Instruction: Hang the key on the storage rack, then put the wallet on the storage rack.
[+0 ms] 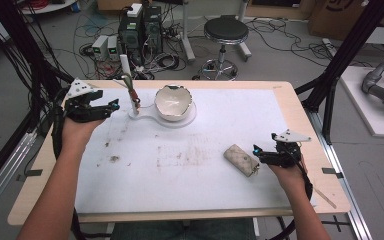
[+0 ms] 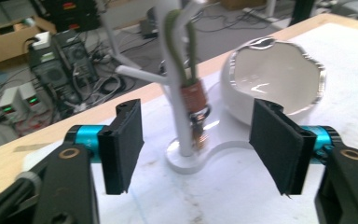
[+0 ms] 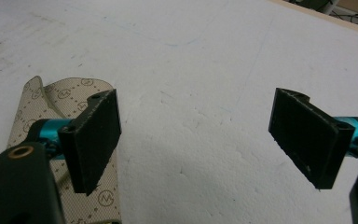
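Only left hand-held gripper [image 2: 196,154] view shows keychain [image 2: 196,105] w/ ring.

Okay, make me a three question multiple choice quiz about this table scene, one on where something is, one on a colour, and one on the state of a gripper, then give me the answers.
1. Where does the patterned pouch lie?
A. beside the right gripper
B. inside the bowl
C. on the stool

2. What colour is the bowl?
A. red
B. white
C. black

3. How do the jaws of the left gripper stand?
A. clamped on the bowl
C. shut on the pouch
B. apart, with nothing pressed between them

Answers: 1 A, the high view shows the pouch on the white mat just left of the right gripper. 2 B, it gleams white in the high view and the left gripper view. 3 B, the pads stand wide, with the white stand and the keyring hanging on it farther off.
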`<state>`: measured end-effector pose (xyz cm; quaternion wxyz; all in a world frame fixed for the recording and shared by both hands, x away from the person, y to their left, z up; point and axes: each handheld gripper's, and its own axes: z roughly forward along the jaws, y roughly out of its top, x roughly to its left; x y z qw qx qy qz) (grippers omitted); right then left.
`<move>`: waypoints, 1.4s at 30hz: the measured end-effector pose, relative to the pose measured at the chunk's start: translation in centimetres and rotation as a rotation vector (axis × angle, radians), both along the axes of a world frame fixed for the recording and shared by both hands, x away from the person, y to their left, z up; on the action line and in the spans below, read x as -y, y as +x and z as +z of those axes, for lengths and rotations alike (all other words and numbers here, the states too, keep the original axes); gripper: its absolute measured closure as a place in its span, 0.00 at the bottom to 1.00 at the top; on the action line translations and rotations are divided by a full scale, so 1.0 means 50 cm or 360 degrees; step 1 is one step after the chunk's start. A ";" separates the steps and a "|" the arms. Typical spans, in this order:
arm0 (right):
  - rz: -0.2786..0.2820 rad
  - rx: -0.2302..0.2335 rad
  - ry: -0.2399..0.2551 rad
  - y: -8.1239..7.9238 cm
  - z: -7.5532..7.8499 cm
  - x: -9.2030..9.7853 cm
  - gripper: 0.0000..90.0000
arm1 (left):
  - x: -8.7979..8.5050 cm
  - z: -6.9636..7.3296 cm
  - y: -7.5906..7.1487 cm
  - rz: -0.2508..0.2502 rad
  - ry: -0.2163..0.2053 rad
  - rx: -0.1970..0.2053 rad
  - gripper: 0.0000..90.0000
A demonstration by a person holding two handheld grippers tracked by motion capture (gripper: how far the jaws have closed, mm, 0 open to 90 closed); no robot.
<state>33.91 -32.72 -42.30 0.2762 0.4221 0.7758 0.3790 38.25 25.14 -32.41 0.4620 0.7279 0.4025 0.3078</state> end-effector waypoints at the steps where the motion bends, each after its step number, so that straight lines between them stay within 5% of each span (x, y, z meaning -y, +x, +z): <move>1: 0.0001 0.0001 0.0001 0.000 0.000 0.000 0.19 | 0.003 -0.001 -0.004 -0.0017 -0.0006 0.0000 0.37; 15: 0.0002 -0.0004 0.0012 -0.002 0.001 0.003 0.19 | 0.023 -0.059 -0.060 -0.0274 -0.0078 -0.0061 0.24; 29: 0.0003 0.0000 -0.0003 -0.008 0.000 0.006 0.19 | -0.004 -0.152 -0.077 -0.0286 -0.0158 -0.0148 0.19; 42: -0.0002 -0.0003 0.0005 -0.006 -0.001 0.011 0.19 | 0.006 -0.159 -0.077 -0.0343 -0.0197 -0.0149 0.19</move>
